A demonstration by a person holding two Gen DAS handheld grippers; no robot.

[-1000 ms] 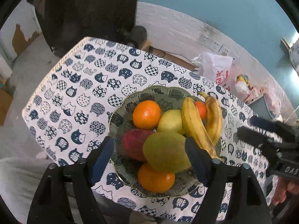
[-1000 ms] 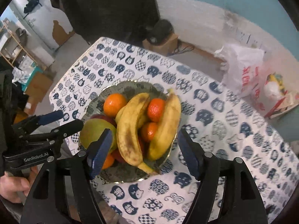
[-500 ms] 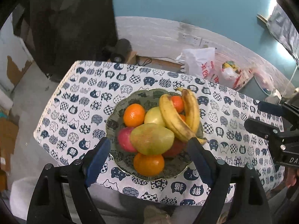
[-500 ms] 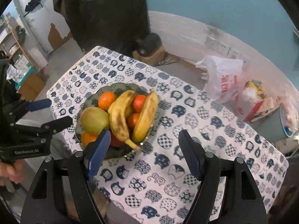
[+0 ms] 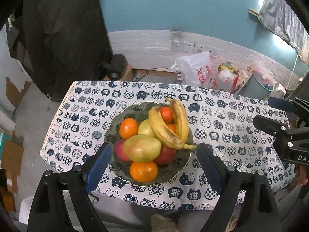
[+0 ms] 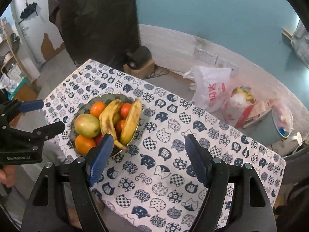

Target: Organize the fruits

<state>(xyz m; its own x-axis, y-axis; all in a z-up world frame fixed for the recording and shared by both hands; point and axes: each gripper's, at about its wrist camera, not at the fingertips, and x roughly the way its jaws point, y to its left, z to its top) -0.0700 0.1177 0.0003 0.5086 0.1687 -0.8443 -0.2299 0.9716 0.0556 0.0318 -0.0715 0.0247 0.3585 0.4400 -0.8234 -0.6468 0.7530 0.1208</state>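
Note:
A patterned bowl (image 5: 117,124) (image 6: 111,97) on the cat-print tablecloth holds two bananas (image 5: 167,127) (image 6: 131,121), several oranges (image 5: 143,170) (image 6: 84,144), a green mango (image 5: 142,147) (image 6: 87,125), a pale apple (image 5: 145,128) and red fruit (image 5: 166,155). My left gripper (image 5: 154,164) is open and empty, held high above the bowl's near side. My right gripper (image 6: 147,160) is open and empty, high above the cloth to the right of the bowl. Each gripper shows at the edge of the other's view.
The table (image 5: 227,116) (image 6: 173,135) is covered by the cat-print cloth. Beyond it on the floor are a white plastic bag (image 5: 195,71) (image 6: 210,87), more bags, a blue bin (image 6: 278,123) and a black speaker on a box (image 5: 116,69).
Both grippers have risen and pulled back from the bowl, so the whole table now shows. The fruit in the bowl has not moved. Both grippers stay open.

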